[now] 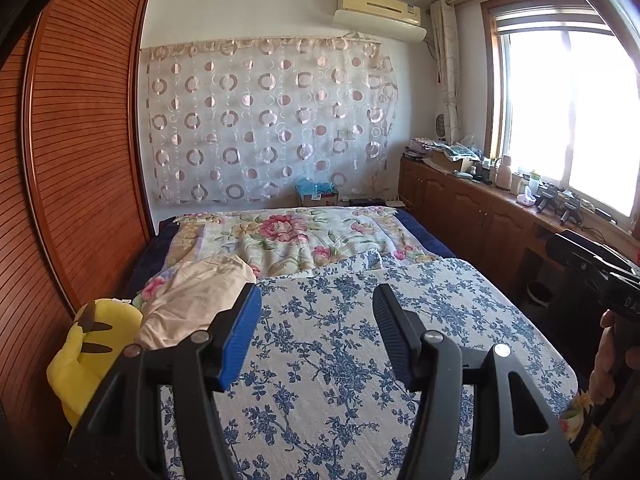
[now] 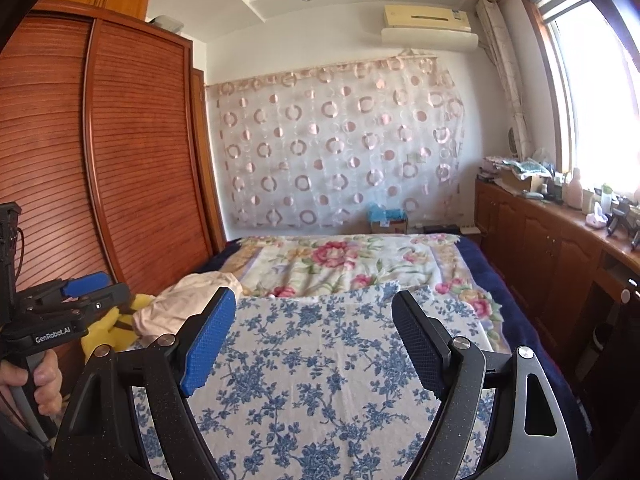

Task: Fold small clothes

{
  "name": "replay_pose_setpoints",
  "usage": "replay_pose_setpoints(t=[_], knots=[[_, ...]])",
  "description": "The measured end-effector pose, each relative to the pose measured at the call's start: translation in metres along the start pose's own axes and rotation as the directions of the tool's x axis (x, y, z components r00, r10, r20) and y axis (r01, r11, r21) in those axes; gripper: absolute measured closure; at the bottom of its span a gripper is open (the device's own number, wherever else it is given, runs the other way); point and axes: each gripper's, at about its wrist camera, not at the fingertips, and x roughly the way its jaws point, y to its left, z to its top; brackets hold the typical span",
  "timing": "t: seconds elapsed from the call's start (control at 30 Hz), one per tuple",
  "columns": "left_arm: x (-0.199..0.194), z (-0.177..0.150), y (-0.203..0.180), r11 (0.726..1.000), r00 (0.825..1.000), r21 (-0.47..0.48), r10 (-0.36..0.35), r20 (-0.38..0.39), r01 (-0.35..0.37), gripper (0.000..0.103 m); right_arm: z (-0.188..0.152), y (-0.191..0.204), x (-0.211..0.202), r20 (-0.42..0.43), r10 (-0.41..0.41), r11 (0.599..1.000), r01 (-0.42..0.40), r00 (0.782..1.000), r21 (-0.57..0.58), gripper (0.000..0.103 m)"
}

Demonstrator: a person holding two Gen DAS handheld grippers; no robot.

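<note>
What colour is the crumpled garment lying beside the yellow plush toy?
Pale peach-beige, plain with no print. The garment shows best in the left wrist view.

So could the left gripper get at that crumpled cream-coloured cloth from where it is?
Probably yes. The left gripper is open and empty, and the cream cloth lies uncovered just ahead to its left beside the yellow plush toy, with nothing in between.

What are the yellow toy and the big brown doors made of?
The yellow toy looks like soft plush fabric: fuzzy, rounded, squashed. The brown doors look like glossy varnished wood with thin ridged slats, though it could be veneer.
</note>
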Motion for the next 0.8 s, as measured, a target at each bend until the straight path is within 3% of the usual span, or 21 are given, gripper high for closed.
replay_pose_setpoints(t=[0.8], knots=[[-0.003, -0.0012, -0.0015, 1.0, 1.0, 0.004, 0.003, 0.004, -0.003, 0.045, -0.002, -0.0013, -0.002, 0.005, -0.004, 1.0, 0.004, 1.0, 0.001, 0.02]])
